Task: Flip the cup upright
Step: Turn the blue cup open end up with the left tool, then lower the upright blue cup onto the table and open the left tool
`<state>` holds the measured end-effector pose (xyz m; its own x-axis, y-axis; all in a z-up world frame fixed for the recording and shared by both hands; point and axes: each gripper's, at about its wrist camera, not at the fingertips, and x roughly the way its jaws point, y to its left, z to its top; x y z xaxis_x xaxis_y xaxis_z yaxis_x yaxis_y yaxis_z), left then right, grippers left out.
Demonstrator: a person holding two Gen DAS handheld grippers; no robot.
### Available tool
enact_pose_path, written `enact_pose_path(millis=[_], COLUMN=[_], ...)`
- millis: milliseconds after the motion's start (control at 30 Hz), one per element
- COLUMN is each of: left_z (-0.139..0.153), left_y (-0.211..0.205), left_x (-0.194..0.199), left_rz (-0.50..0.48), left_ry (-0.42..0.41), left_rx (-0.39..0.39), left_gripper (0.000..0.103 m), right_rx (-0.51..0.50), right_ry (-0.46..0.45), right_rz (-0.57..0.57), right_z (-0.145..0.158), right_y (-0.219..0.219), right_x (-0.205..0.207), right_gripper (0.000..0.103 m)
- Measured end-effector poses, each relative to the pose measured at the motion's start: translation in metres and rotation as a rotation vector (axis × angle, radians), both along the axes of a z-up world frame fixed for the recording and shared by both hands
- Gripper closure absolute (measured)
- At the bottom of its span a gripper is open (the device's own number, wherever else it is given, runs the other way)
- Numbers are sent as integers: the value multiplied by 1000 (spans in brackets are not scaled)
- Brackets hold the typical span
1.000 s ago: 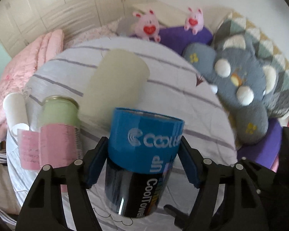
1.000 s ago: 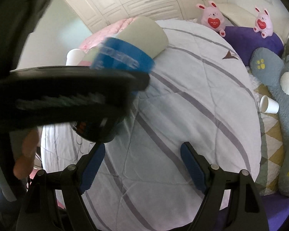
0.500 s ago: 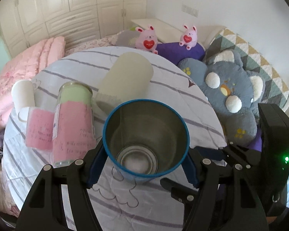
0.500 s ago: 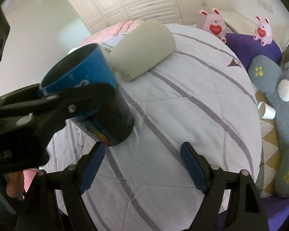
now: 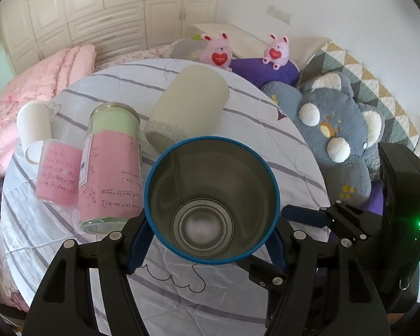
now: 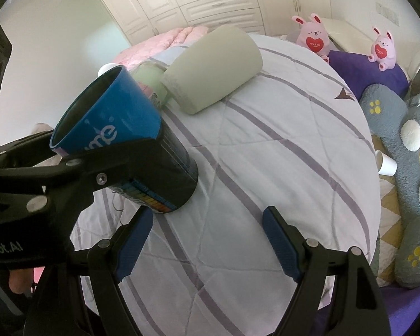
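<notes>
A blue and black steel cup [image 5: 210, 204] stands mouth up between the fingers of my left gripper [image 5: 207, 246], which is shut on it; I look straight down into its metal inside. In the right wrist view the same cup [image 6: 120, 145] rests with its base on the striped white quilt [image 6: 280, 154], tilted a little, with the left gripper's black finger across its side. My right gripper [image 6: 207, 238] is open and empty, just right of the cup's base.
A pale green cup [image 5: 187, 112] lies on its side behind the blue cup. A glass jar with a pink label [image 5: 112, 165], a small pink-labelled glass [image 5: 57, 172] and a white paper cup [image 5: 33, 128] lie to the left. Plush toys [image 5: 333, 134] line the right.
My left gripper has turned the blue cup from mouth down to mouth up and set its base on the quilt. The right gripper has stayed open beside it.
</notes>
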<state>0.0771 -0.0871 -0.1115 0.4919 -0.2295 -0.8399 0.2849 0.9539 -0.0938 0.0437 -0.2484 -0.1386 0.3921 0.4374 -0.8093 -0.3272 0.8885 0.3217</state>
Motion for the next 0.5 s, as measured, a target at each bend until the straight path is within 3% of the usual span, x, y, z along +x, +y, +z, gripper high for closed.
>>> enact_pose_path(millis=[167,500], left_z=[0,0], left_y=[1,3], left_x=[0,-1], left_rz=[-1,9], left_ry=[3,22], left_rx=[-3,5], left_gripper=[31,17], right_rx=[-2,-7], right_ry=[1,8], right_rz=[7,11], right_z=[0,-1], right_y=[0,0], right_x=[4,8], right_gripper=[21,21])
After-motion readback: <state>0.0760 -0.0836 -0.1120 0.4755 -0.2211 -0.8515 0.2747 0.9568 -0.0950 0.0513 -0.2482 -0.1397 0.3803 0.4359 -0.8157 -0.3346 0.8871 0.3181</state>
